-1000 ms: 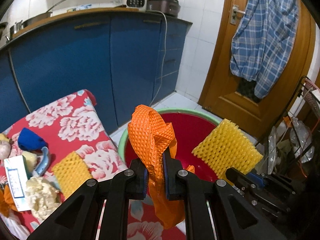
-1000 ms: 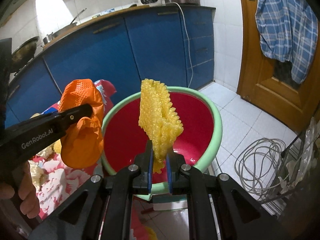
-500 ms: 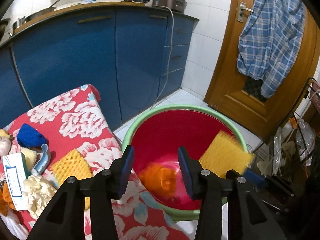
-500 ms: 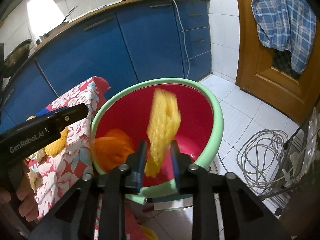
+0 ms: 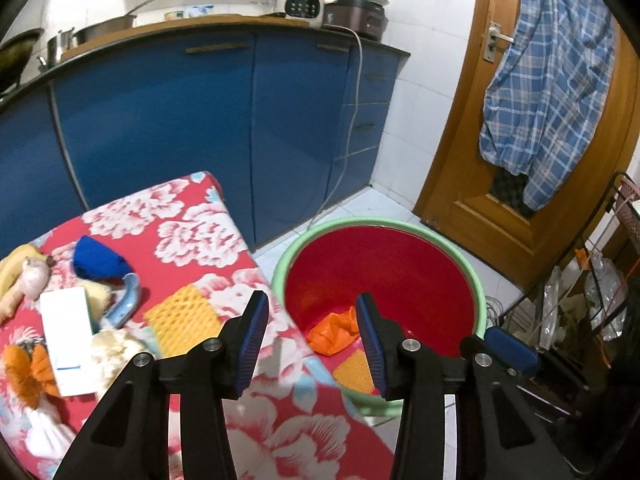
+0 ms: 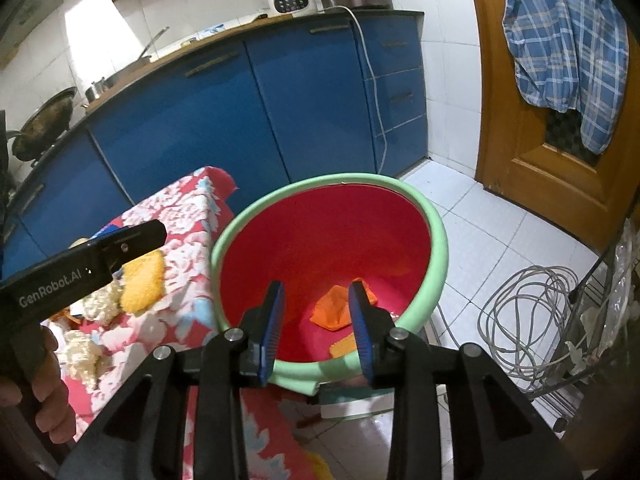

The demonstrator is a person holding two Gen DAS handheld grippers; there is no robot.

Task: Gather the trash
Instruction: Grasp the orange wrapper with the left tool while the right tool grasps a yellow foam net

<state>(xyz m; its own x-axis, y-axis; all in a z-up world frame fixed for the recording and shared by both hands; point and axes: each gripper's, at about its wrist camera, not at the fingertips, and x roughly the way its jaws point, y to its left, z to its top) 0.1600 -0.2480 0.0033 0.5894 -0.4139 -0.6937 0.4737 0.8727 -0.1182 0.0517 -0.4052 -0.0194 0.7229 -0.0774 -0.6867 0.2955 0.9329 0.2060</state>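
A red basin with a green rim (image 5: pixel 476 288) (image 6: pixel 438 236) stands on the floor beside the floral table. Inside lie an orange foam net (image 5: pixel 334 330) (image 6: pixel 334 308) and a yellow foam net (image 5: pixel 354 372) (image 6: pixel 344 347). My left gripper (image 5: pixel 312 340) is open and empty over the table's right edge, at the basin's left rim. My right gripper (image 6: pixel 316 328) is open and empty above the basin's near rim. On the table (image 5: pixel 192 232) lie another yellow foam net (image 5: pixel 184 318) (image 6: pixel 144 282), a white card (image 5: pixel 68 336), crumpled paper (image 5: pixel 116 350), a blue cloth (image 5: pixel 98 260) and orange scraps (image 5: pixel 28 368).
Blue kitchen cabinets (image 5: pixel 168 128) stand behind the table and basin. A wooden door with a plaid shirt (image 5: pixel 548 72) is at the right. A coil of grey cable (image 6: pixel 528 320) and a wire rack (image 5: pixel 592 280) are on the floor to the right of the basin.
Both grippers opened. The orange net fell from the left gripper and the yellow net from the right gripper into the basin. Both grippers now stand wider open and empty.
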